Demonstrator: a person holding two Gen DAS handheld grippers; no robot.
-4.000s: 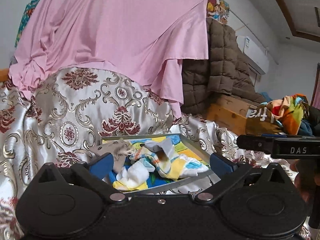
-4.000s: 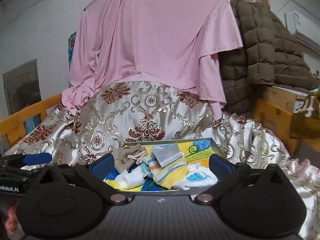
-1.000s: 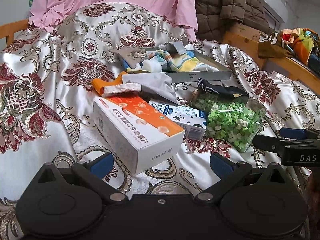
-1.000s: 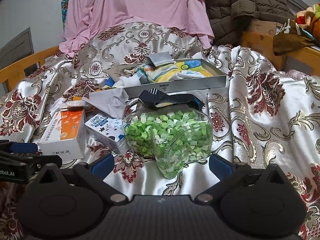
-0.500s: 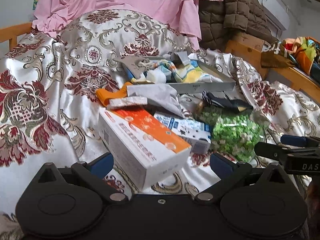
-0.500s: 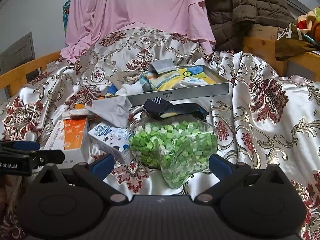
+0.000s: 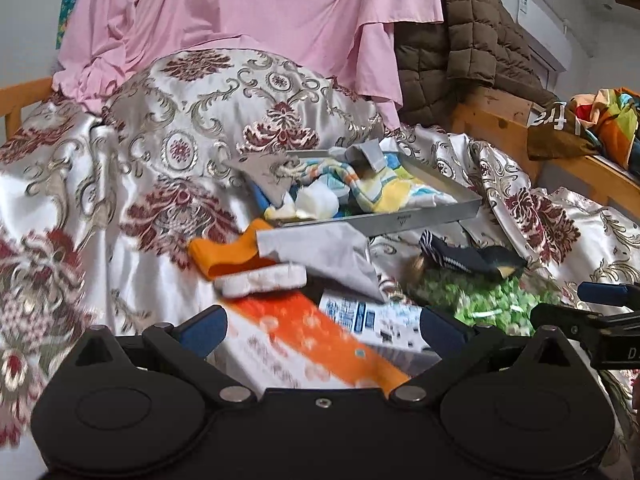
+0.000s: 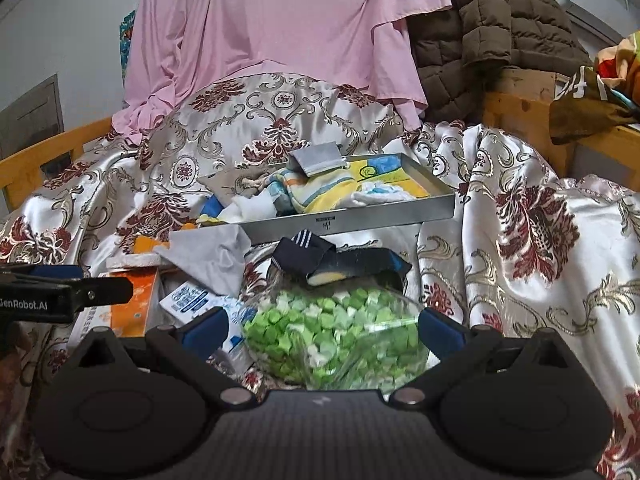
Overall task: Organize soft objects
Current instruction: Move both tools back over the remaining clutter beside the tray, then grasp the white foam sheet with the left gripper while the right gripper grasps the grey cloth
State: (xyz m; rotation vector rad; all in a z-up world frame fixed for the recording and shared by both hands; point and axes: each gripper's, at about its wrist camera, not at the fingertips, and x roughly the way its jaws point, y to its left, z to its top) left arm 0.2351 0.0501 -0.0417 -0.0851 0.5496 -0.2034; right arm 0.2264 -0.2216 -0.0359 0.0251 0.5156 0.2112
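Note:
A metal tray (image 7: 420,216) (image 8: 348,222) on the patterned bedspread holds several cloths and socks. In front of it lie an orange sock (image 7: 224,256), a grey cloth (image 7: 324,252) (image 8: 208,252), a white pad (image 7: 260,280) and a navy sock (image 7: 468,260) (image 8: 340,260). The navy sock rests on top of a jar of green paper stars (image 8: 336,332) (image 7: 480,300). My left gripper (image 7: 322,330) is open over an orange-and-white box (image 7: 304,340). My right gripper (image 8: 323,330) is open just short of the jar, nothing held.
A blue-and-white carton (image 7: 372,320) (image 8: 192,300) lies between box and jar. Pink sheet (image 7: 248,12) and brown quilted coat (image 7: 472,28) hang behind. A wooden bed rail (image 7: 500,112) runs on the right. The left gripper's side (image 8: 60,292) shows at far left in the right wrist view.
Both views have moved forward toward the clutter: box and jar sit lower and closer, the tray nearer the middle. Both grippers stay open and empty.

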